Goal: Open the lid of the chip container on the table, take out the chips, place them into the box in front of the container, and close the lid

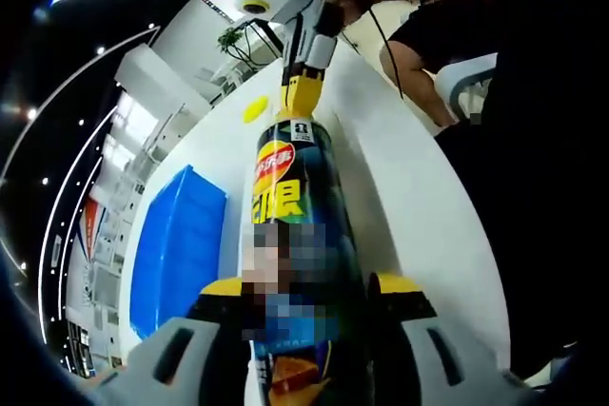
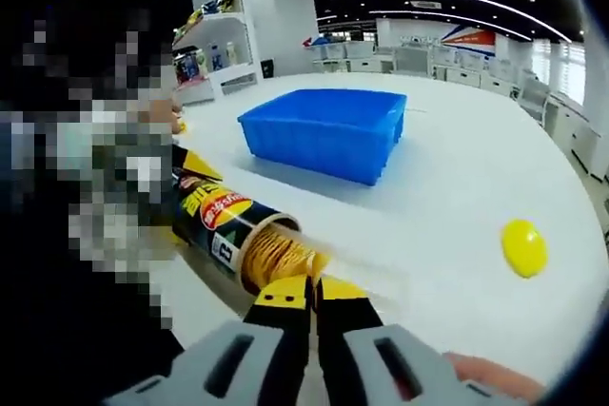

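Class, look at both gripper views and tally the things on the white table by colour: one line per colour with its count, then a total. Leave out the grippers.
Blue: 1, the box
Yellow: 1, the lid lying loose on the table
Dark, multicoloured: 1, the chip container, open with chips showing
Total: 3

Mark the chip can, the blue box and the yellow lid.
chip can (image 1: 290, 197), left gripper view, printed side wall.
blue box (image 2: 314, 135), right gripper view, front wall.
yellow lid (image 2: 524, 247), right gripper view, top face.
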